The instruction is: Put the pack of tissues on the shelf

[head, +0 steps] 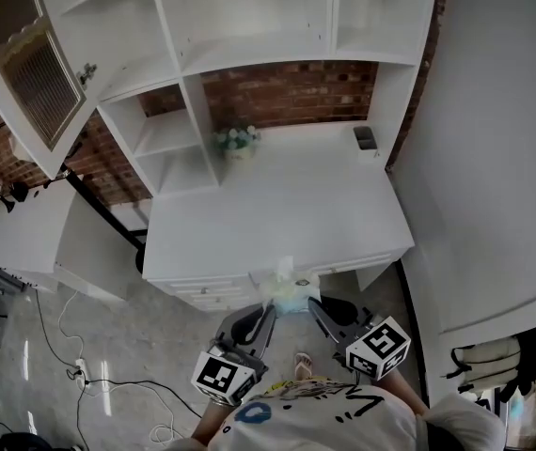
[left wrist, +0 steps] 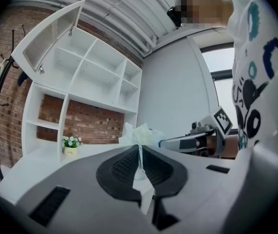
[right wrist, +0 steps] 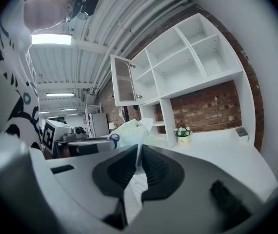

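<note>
A pack of tissues (head: 285, 287) in pale wrapping hangs in the air just in front of the white desk's front edge. My left gripper (head: 270, 308) is shut on the pack's left edge, and my right gripper (head: 310, 304) is shut on its right edge. In the left gripper view the thin wrapping (left wrist: 140, 133) is pinched between the dark pads (left wrist: 124, 165). The right gripper view shows the same pinch on the pack (right wrist: 128, 130) by the right gripper (right wrist: 139, 155). The white shelf unit (head: 249, 36) stands at the back of the desk, its compartments bare.
On the white desk (head: 287, 214) stand a small flower pot (head: 237, 141) and a dark box (head: 365, 139) by the brick wall. A cabinet door (head: 33, 73) hangs open at the upper left. Cables (head: 70, 365) lie on the floor to the left.
</note>
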`<state>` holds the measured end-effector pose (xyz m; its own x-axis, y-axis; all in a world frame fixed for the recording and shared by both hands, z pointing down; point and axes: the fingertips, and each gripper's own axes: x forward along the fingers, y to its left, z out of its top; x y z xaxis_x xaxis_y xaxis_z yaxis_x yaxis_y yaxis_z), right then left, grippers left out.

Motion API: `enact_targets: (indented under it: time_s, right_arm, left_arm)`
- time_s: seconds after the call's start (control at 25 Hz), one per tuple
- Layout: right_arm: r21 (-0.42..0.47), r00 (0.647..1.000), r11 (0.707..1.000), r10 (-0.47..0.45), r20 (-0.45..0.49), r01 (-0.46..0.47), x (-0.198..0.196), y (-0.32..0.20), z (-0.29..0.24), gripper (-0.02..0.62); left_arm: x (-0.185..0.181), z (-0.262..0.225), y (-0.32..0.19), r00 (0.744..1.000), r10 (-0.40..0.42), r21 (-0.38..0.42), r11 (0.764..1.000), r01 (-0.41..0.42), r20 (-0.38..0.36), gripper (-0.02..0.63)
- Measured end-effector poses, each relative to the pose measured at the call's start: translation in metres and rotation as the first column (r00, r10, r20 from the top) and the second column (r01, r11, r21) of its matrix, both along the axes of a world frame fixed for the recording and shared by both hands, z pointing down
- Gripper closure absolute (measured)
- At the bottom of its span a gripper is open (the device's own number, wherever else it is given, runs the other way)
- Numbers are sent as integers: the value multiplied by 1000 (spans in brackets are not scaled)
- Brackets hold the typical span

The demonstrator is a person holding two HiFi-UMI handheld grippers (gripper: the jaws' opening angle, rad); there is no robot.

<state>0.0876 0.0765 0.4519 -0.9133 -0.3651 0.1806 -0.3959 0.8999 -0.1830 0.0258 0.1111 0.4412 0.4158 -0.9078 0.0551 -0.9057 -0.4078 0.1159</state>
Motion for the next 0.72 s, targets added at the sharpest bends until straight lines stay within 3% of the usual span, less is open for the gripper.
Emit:
enact_targets:
  time_s: [0.52,0.72]
  right_arm:
    - [2,999,999,-46,6,46,6,-55,5,557]
    - [-20,999,998,-53,-2,53,-7,-69,14,557]
  left_arm:
    - [11,3,-51,999,-34,-8,999,34,-1,580]
    - [-1,10,-61,999,-48,-22,999,48,2,580]
